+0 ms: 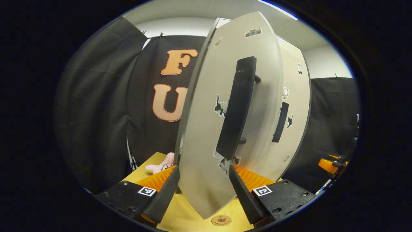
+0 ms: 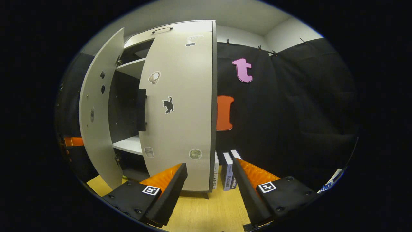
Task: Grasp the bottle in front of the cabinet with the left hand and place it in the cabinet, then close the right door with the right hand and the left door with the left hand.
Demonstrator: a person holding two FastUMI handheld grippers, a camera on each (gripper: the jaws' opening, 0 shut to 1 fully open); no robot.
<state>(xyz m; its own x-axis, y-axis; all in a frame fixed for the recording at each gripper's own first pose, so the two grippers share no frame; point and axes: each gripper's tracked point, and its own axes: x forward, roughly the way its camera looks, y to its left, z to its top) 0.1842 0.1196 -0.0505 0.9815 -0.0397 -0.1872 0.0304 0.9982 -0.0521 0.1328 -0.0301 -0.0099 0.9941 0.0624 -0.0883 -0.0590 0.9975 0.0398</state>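
The cabinet's left door stands ajar right in front of my left gripper. That gripper is open, and the door's lower edge sits between its two fingers. A long black handle runs down the door. Behind it is the right door with its own black handle. In the right gripper view the right door lies flat against the cabinet front, while the left door hangs partly open, showing a white shelf. My right gripper is open and holds nothing, a short way off the right door.
The cabinet stands on a wooden tabletop. Upright books stand by the cabinet's right side. A pink plush toy lies on the table left of the left door. A round wooden disc lies near my left fingers.
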